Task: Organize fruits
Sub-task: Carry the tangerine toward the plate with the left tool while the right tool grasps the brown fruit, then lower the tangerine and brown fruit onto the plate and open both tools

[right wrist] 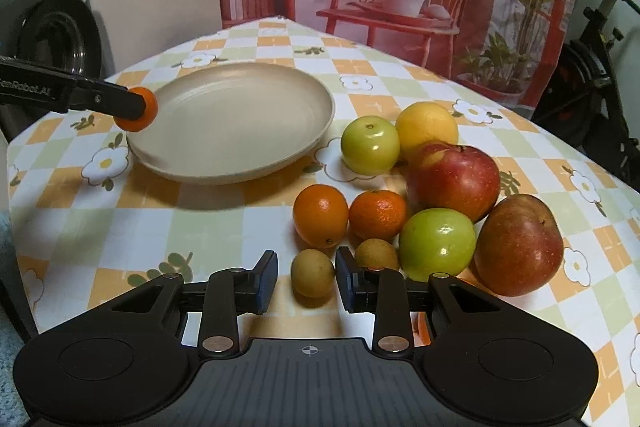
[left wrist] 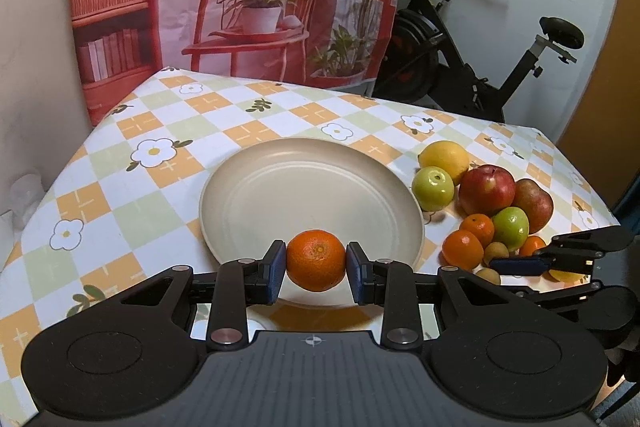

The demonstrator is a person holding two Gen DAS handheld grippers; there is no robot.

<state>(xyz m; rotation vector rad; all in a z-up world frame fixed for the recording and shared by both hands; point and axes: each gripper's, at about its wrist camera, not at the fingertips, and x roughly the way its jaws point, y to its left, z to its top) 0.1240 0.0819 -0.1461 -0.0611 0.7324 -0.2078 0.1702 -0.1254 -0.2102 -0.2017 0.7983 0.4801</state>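
The left gripper (left wrist: 316, 261) has its pads pressed on either side of a mandarin (left wrist: 316, 260), clamped across its widest girth and held just above the near rim of the plate (left wrist: 256, 179); the plate itself is bare. The fruit looks light, round and a little yielding, with a dimpled skin that gives the pads purchase; a firm squeeze could bruise it, so a hold across the middle, as here, seems the right one.

The right gripper (right wrist: 306, 277) hangs low to the right of the plate, its jaws narrowly parted around a small brownish-yellow fruit (right wrist: 312, 273); a sliver of gap seems to remain at each pad, though the view is not sharp enough to be sure, so I judge it not yet gripped. That fruit looks small, hard and smooth, apt to roll or squirt out; it wants centring between the pads.

The remaining fruit lies clustered right of the plate.
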